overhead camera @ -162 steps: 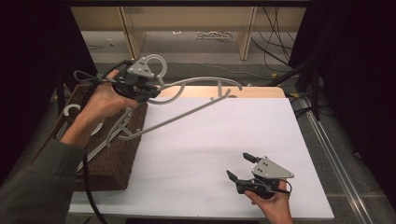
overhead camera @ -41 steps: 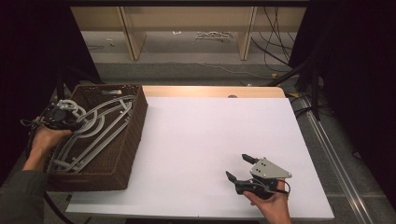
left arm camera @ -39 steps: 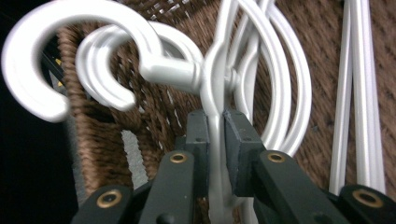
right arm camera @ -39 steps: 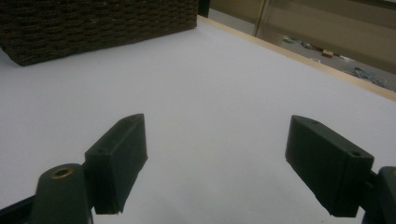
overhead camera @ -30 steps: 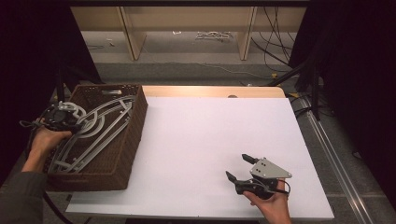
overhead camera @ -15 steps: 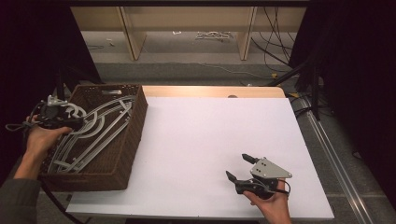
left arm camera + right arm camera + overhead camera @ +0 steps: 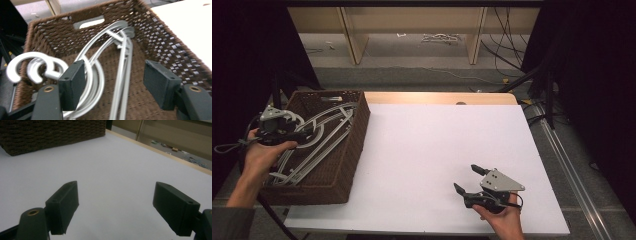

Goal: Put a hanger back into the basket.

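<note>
The grey plastic clothes hangers (image 7: 319, 137), earlier lifted over the table by the left gripper (image 7: 304, 135), have been laid in the dark brown woven wicker basket (image 7: 354, 145), and that gripper has been drawn back toward the basket's left rim, its fingers (image 7: 72, 85) having just been opening, with nothing pressed between them. The hangers lie stacked along the basket floor, their round hooks (image 7: 35, 66) resting on the near-left rim, probably because they are too long to lie flat inside. In the left gripper view the fingers stand wide apart above the curved hanger arms, apparently released so the hand can be withdrawn. The basket sits at the left edge of the white table (image 7: 437, 150). The right gripper (image 7: 469, 182) rests low near the table's front right, well apart, fingers (image 7: 63, 206) spread and empty, seemingly parked out of the way.
</note>
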A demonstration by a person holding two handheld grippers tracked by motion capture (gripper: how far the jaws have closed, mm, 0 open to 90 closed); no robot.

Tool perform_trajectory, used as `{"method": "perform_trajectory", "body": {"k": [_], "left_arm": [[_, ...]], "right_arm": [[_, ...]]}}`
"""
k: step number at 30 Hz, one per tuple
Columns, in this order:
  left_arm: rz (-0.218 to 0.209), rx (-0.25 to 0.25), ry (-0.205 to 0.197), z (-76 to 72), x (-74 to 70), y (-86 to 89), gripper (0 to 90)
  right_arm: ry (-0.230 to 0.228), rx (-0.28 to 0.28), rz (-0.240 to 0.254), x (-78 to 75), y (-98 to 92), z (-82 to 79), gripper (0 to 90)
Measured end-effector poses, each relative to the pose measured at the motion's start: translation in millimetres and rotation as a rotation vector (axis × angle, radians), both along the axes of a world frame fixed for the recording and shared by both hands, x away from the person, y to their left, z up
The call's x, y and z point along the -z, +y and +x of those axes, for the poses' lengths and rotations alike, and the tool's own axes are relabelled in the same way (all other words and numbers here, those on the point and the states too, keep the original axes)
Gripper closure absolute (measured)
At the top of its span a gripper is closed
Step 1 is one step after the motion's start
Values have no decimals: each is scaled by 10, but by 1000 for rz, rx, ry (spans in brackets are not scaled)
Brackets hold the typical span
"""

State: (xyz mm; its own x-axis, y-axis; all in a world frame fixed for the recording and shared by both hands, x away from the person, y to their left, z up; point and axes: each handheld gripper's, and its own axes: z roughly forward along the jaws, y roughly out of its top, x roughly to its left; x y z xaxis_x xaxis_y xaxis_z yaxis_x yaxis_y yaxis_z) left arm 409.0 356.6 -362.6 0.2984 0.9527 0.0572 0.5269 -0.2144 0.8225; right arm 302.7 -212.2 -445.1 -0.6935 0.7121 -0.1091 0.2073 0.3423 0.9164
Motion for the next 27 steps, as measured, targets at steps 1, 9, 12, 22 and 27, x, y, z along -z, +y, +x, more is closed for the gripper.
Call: {"method": "perform_trajectory", "body": {"k": [1,9,12,22,27], "left_arm": [[-10,-3,-14,-19,-3,-35,337],[-80,35,-66,-156,-6,-337,304],[-85,68,-71,-198,13,-445,296],[-112,126,-95,-282,22,-662,269],[-133,151,-114,-316,29,-732,268]], "right_arm": [[2,-1,-2,2,0,0,216],[5,-1,-1,1,-1,-4,216],[1,-1,-1,1,-2,-1,216],[3,-1,-1,-2,-4,-4,216],[0,-1,-2,-3,-3,-4,216]]}}
